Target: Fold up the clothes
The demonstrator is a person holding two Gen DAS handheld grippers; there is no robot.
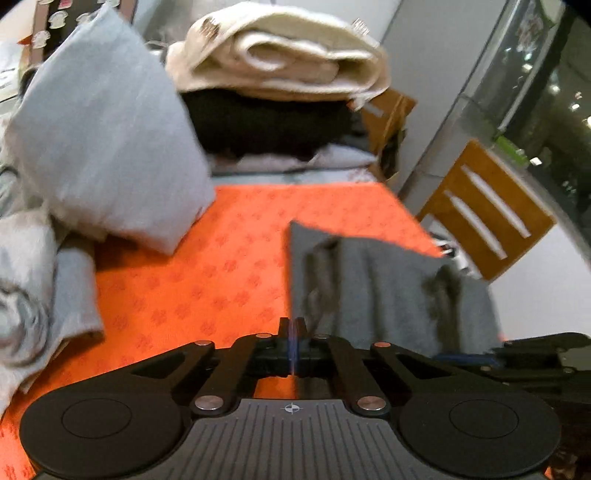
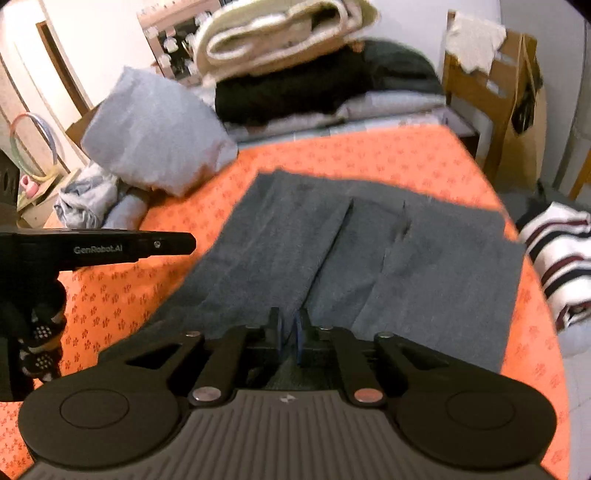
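Two hand-held grippers [image 1: 292, 325] [image 2: 290, 325] meet one grey garment [image 2: 369, 258].

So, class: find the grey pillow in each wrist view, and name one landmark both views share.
Left wrist view: the grey pillow stands upper left, its lower corner on the orange bedspread.
Right wrist view: the grey pillow sits upper left, beyond the grey garment.
Shared landmark: the cream blanket atop the pile behind.
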